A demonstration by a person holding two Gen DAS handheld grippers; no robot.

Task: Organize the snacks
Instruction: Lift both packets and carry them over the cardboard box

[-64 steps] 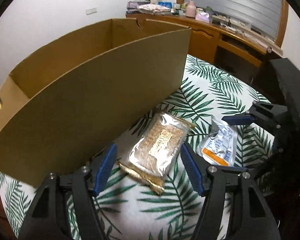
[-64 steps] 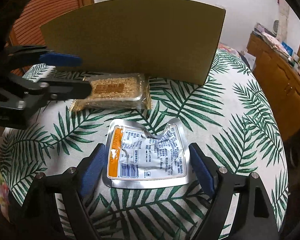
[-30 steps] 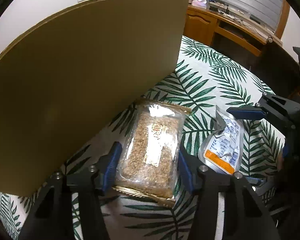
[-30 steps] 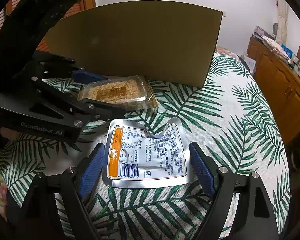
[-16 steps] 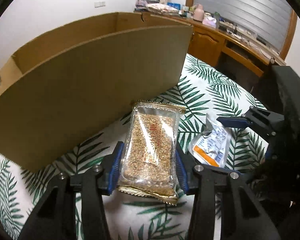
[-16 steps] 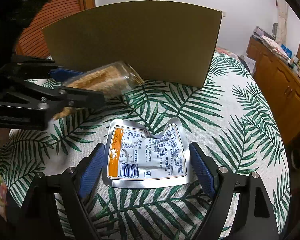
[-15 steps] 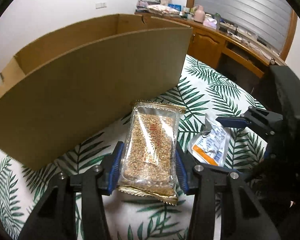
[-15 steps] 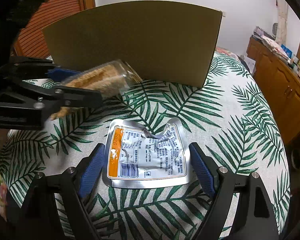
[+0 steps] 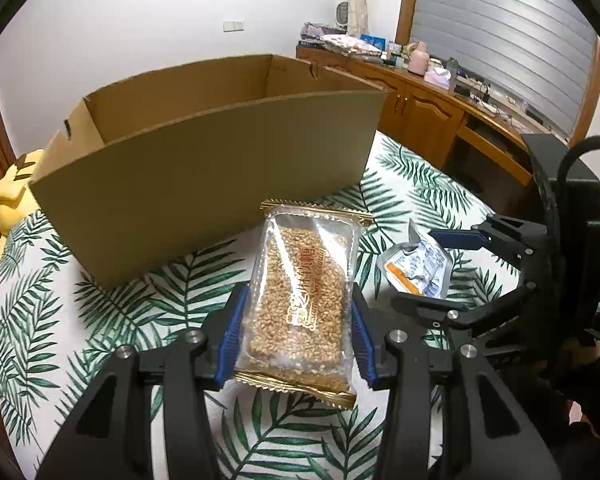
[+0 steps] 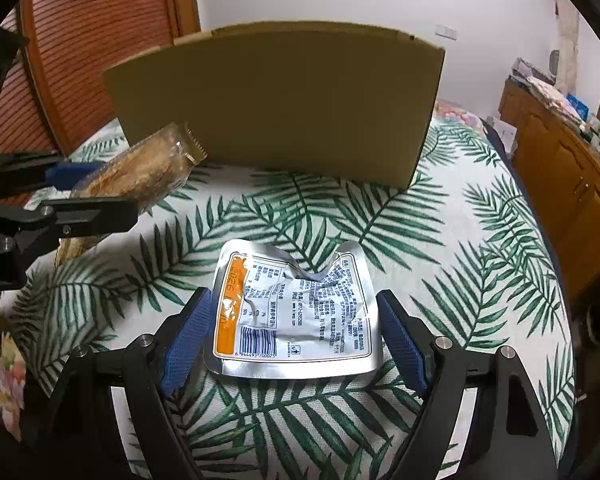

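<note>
A clear packet of a brown grain bar (image 9: 304, 292) with gold seams is clamped between the blue pads of my left gripper (image 9: 296, 312) and hangs off the table, tilted up toward the open cardboard box (image 9: 204, 168). The right wrist view shows the same packet (image 10: 140, 176) in the left gripper (image 10: 100, 194), in front of the box wall (image 10: 280, 100). A crumpled silver pouch (image 10: 296, 312) with an orange stripe lies flat on the tablecloth. My right gripper (image 10: 294, 320) straddles it, fingers wide, pads beside its edges. The pouch (image 9: 416, 268) and right gripper (image 9: 440, 270) also show at the right of the left wrist view.
A palm-leaf tablecloth (image 9: 100, 320) covers the round table. A yellow plush toy (image 9: 12, 196) lies behind the box's left end. A wooden cabinet (image 9: 420, 112) with clutter stands along the far wall, and a slatted wooden door (image 10: 80, 60) is behind the table.
The left gripper closed on the grain bar packet and lifted it off the table, tipping its far end up. The box's open inside came into view. The right gripper stayed put.
</note>
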